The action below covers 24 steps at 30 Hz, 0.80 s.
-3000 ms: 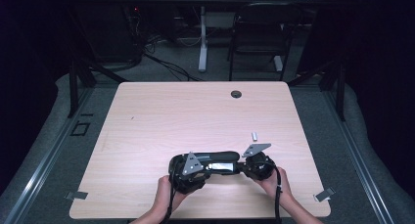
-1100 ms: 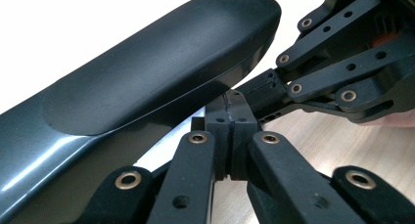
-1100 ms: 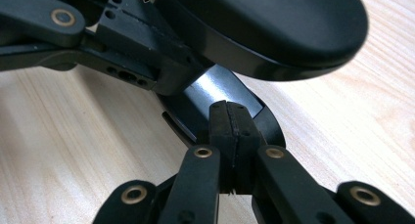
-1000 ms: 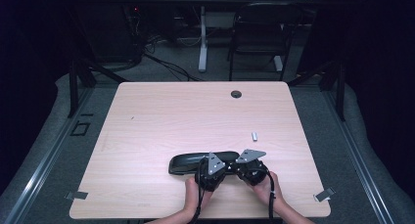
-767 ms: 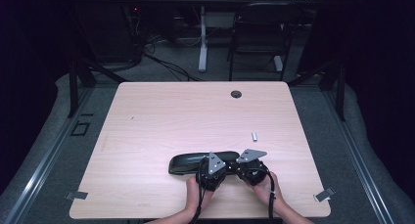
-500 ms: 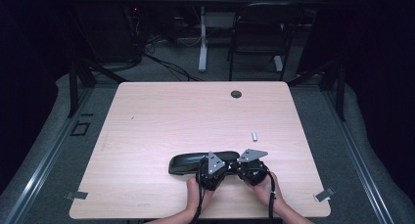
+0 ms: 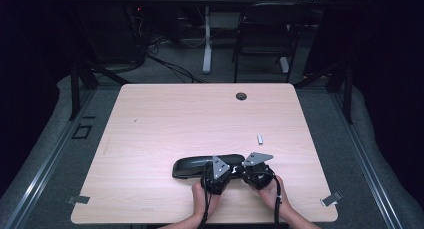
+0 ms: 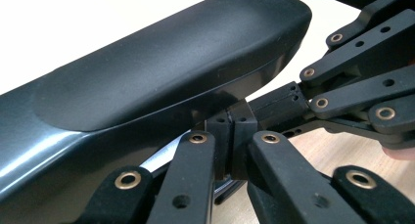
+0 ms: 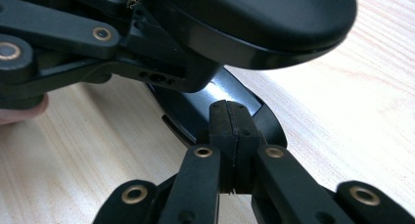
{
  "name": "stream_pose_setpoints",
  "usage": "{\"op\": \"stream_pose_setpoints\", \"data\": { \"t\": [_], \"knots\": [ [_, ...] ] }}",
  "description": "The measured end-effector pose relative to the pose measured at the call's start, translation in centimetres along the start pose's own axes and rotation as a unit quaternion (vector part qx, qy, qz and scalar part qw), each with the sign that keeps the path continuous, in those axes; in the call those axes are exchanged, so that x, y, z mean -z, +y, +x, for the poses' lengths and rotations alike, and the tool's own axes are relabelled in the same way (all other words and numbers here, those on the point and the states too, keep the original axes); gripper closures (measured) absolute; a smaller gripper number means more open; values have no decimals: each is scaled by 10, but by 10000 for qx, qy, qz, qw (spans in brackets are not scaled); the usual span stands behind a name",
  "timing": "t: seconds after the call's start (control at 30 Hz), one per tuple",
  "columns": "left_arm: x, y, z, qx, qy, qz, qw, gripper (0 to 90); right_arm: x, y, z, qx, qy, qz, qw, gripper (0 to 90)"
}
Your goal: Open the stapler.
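Note:
A long black glasses case [image 7: 192,166] lies on the wooden table [image 7: 165,119] near its front edge. In the left gripper view its lid [image 8: 161,67] stands slightly raised above the base. My left gripper [image 7: 226,170] is shut, its tips [image 8: 230,131] tucked under the lid's rim at the case's right end. My right gripper [image 7: 239,171] is also shut, its tips [image 9: 229,117] resting against the glossy base [image 9: 195,106] below the lid [image 9: 244,18]. The two grippers nearly meet there. I cannot tell whether either pinches a rim.
A small pale object [image 7: 260,139] lies on the table behind the right gripper. A round grommet [image 7: 241,96] sits near the far edge. Tape marks [image 7: 332,199] show at the front corners. A chair [image 7: 265,34] and cables stand beyond the table.
Since three seconds ago my left gripper has shifted right along the case to its right end, close to the right gripper. Over the last second nothing has moved.

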<state>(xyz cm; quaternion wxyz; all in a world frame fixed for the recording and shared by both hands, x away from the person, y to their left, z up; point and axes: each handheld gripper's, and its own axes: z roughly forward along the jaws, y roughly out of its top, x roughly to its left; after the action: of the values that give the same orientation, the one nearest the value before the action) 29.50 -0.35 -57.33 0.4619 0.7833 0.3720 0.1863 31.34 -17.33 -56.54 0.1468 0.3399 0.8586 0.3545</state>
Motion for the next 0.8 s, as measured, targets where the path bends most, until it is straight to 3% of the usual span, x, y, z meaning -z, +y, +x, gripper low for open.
{"op": "stream_pose_setpoints", "data": {
  "t": [0.13, 0.2, 0.37, 0.8],
  "knots": [
    [-2, 1, -2, 16, 11, -4, 10000, 900, 0, 0, 0, -37, 14, -9, 10000, 900],
    [-3, -1, -4, 195, 56, -133, 9997, 900, 0, 0, 0, -26, -6, -4, 10000, 900],
    [-3, -4, -3, 404, 52, -263, 9988, 900, 0, 0, 0, -26, -9, -5, 10000, 900],
    [-3, -7, -2, 623, 23, -453, 9970, 900, -1, 1, 1, 27, -34, -12, 10000, 900]
  ]
}}
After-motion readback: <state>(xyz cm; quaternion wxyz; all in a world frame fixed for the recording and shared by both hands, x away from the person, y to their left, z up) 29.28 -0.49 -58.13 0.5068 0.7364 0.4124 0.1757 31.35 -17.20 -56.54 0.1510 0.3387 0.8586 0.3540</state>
